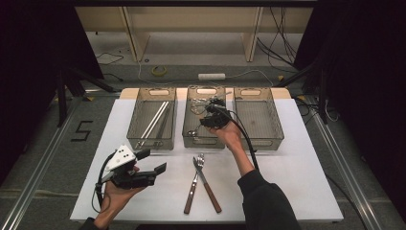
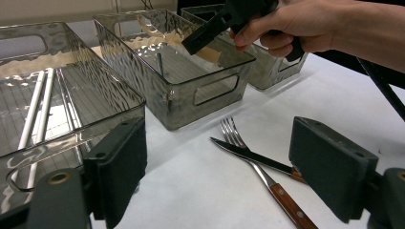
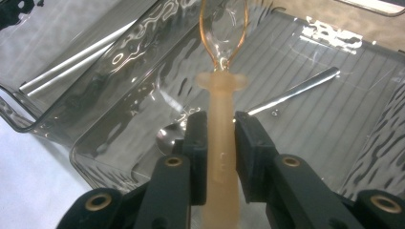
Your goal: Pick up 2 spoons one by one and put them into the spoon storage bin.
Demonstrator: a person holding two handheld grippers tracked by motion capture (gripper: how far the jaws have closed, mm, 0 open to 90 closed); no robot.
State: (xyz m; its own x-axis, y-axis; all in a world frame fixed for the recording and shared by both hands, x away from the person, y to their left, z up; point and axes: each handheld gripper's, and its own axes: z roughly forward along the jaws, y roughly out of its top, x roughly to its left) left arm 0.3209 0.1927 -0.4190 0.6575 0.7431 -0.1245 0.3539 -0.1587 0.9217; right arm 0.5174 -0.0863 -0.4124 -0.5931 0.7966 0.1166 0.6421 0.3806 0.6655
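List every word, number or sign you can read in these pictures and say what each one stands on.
"5": a large dark numeral on the grey floor, left of the white table.
No readable words, labels or brand names appear on the three bins, the cutlery or the grippers.

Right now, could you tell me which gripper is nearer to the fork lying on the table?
Left. The left gripper hovers just left of the fork, jaws open toward it. The right gripper is farther off, over the middle bin, holding a pale-handled spoon.
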